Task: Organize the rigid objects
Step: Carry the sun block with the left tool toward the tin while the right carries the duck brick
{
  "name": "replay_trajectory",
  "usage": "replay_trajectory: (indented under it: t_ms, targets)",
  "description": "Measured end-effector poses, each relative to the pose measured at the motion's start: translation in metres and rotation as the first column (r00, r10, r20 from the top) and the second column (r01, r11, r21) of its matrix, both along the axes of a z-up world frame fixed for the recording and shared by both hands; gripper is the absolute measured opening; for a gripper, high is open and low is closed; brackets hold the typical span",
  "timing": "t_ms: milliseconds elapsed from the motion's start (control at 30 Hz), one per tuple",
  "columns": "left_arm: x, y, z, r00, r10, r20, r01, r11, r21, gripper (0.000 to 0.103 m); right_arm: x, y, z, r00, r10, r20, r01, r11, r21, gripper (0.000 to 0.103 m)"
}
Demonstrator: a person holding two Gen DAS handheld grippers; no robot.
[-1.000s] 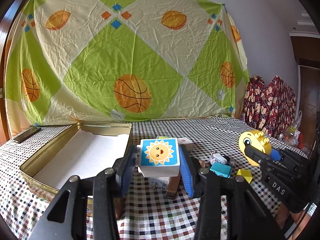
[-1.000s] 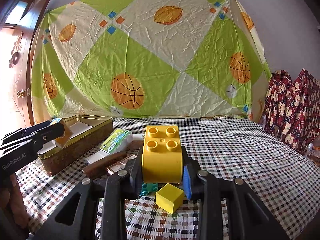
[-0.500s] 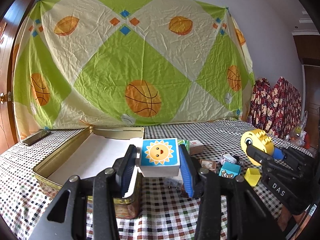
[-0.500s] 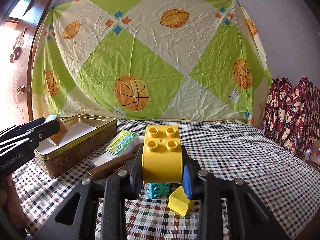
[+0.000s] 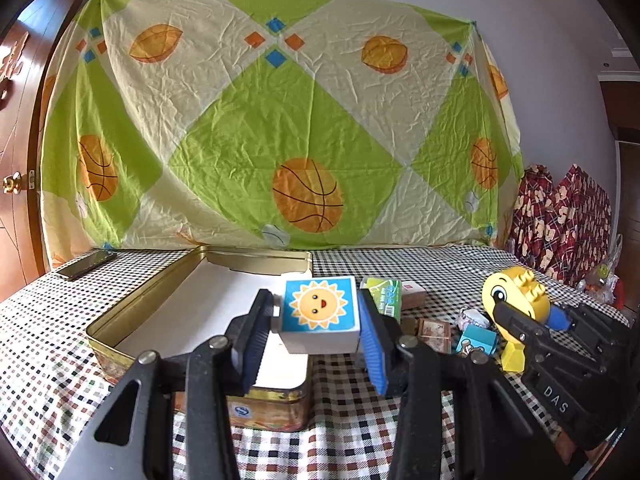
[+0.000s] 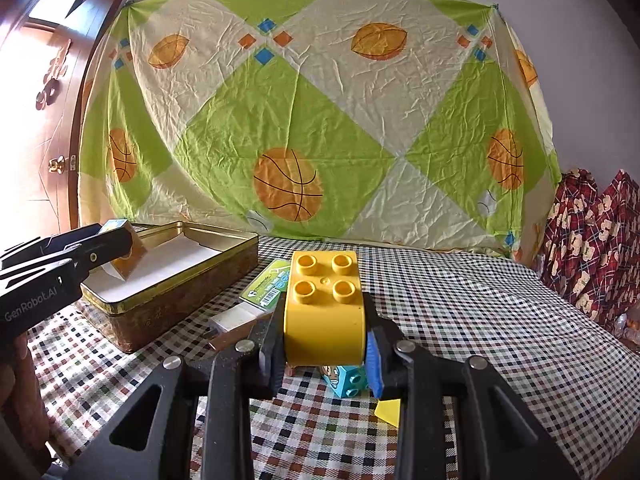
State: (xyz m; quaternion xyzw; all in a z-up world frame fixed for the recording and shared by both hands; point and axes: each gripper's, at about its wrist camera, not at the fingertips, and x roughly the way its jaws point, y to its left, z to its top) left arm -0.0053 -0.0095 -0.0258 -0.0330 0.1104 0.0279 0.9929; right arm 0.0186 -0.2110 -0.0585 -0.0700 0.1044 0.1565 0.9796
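Note:
My left gripper [image 5: 316, 308] is shut on a white cube with a sun picture [image 5: 320, 308], held over the near right corner of the open gold tin [image 5: 140, 312]. The tin's white-lined inside holds nothing that I can see. In the right wrist view the left gripper [image 6: 116, 244] and its cube [image 6: 130, 258] hang above the tin [image 6: 180, 300]. My right gripper [image 6: 324, 320] is shut on a rounded yellow studded brick [image 6: 324, 312], above the checked cloth to the right of the tin. The left wrist view shows that brick's painted face [image 5: 516, 292].
Beside the tin lie a green packet [image 5: 386, 296], a small white box [image 6: 236, 318], a blue brick [image 6: 350, 378], a yellow block [image 6: 390, 410] and small cards [image 5: 434, 330]. A phone [image 5: 86, 264] lies at the far left. Plaid bags [image 5: 560, 216] stand at the right.
Both grippers have moved left with their blocks still held. The sun cube now hangs over the tin's corner, and the tin looks nearer in the right wrist view.

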Motion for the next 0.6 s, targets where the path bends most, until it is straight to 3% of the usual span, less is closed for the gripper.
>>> replay_trajectory:
  t_ms: [600]
  targets:
    - [-0.002, 0.028, -0.003, 0.999, 0.054, -0.010, -0.054, 0.998, -0.033, 0.042, -0.004, 0.031, 0.000, 0.997, 0.078, -0.012, -0.078, 0.997, -0.007, 0.034]
